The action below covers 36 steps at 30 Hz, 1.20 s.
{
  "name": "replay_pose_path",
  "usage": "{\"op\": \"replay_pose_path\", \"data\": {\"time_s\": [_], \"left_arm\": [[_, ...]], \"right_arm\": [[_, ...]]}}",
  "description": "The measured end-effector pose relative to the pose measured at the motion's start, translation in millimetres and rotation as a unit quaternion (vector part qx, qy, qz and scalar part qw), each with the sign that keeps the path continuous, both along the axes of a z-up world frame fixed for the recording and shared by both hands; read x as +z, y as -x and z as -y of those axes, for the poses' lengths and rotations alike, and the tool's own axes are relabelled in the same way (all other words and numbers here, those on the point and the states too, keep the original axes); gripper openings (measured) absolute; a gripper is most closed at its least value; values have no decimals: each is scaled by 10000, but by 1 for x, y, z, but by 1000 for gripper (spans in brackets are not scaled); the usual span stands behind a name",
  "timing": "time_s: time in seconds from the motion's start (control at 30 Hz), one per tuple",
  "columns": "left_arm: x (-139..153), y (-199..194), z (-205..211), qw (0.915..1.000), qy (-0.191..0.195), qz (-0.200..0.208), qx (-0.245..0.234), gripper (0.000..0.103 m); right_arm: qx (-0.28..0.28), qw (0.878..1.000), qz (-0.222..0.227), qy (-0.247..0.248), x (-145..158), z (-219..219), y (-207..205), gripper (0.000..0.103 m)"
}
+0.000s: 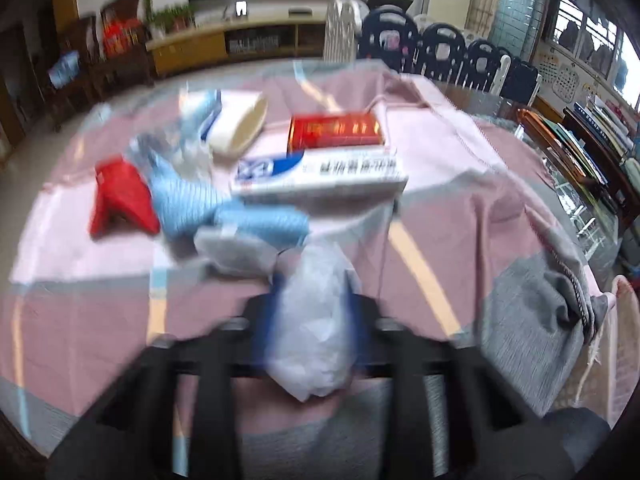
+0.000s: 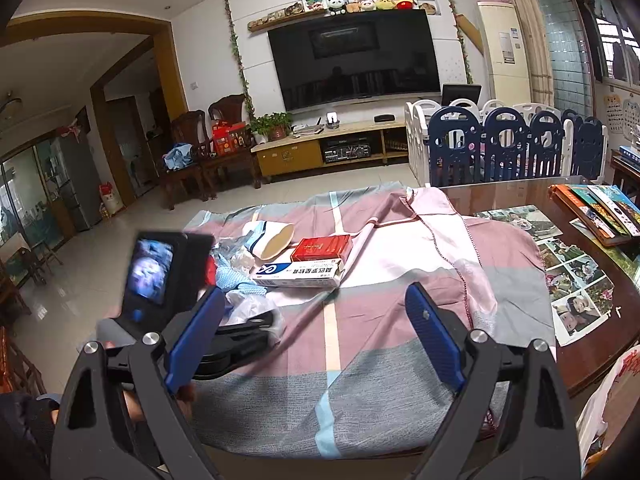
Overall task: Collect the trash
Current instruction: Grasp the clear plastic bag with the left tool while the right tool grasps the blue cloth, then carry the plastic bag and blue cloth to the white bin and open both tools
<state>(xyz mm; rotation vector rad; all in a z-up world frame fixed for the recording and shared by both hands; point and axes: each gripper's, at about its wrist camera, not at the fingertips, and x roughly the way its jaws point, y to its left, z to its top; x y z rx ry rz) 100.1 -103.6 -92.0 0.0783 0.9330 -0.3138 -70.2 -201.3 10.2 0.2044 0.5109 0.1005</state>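
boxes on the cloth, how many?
2. The red box lies behind the white-and-blue box, touching it, mid-cloth right of the trash pile. More could hide under the pile or behind the left gripper.

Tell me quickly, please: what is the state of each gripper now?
Left gripper: closed on a crumpled clear plastic bag.
Right gripper: open, holding nothing, above the checked cloth.

Far ahead of the tool a big black TV [image 2: 354, 60] hangs on the wall with soft toys [image 2: 360, 3] on top, a blue and white baby fence [image 2: 508, 144] stands ahead to the right, and books [image 2: 600, 210] and photos [image 2: 572, 272] lie at the right.
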Motion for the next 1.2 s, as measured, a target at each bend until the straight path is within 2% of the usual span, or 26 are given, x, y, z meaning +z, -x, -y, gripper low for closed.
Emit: {"op": "replay_pose_path", "data": {"time_s": [0.03,0.07,0.17,0.23,0.33,0.37,0.43,0.5,0.57,0.63,0.73,0.77,0.8,0.87,0.93,1.0,1.1,1.2], "left_arm": [[5,5,-10,9999,97,139,13,15],[15,11,-19,9995,129,273,42,14],[73,39,-61,9936,607,928,231,14],[102,62,-93,9856,568,1525,451,14],[115,88,-138,9738,400,2074,842,15],[112,93,-150,9715,371,2132,967,15],[112,95,-172,9692,638,2019,1256,15],[118,97,-185,9629,717,2161,1450,16],[115,93,-192,9632,812,2027,1567,17],[110,86,-196,9658,861,1852,1598,17],[108,83,-194,9678,861,1800,1536,19],[107,82,-192,9685,835,1790,1516,19],[107,82,-190,9694,803,1782,1485,19],[106,82,-188,9697,814,1788,1453,19],[106,83,-187,9708,851,1763,1384,19],[105,83,-182,9726,819,1755,1283,19],[105,85,-172,9750,717,1801,1082,19],[102,86,-156,9779,516,1829,875,20]], "right_arm": [[18,10000,-9,19,0,-1,0,90],[43,10000,-31,42,-1,-3,-1,90],[101,9998,-188,30,-3,-5,-9,90],[203,9992,-300,-151,-7,-9,-25,90],[466,9981,-399,92,-14,-35,-57,90],[681,9962,-469,263,-18,-52,-72,90],[1059,9902,-708,577,-31,-85,-102,90],[1244,9848,-928,781,-43,-110,-130,89],[1441,9773,-1195,994,-57,-137,-158,87],[1628,9664,-1642,1125,-76,-159,-185,86],[1695,9482,-2351,1297,-108,-176,-210,47],[1630,9471,-2432,1317,-113,-176,-212,37],[1606,9506,-2352,1234,-111,-173,-209,20],[1733,9546,-2256,882,-102,-165,-196,18],[1759,9630,-1831,901,-80,-154,-172,18],[1764,9707,-1517,602,-56,-131,-144,18],[1559,9808,-1143,242,-20,-88,-104,18],[1233,9897,-731,16,-1,-47,-63,18]]}}
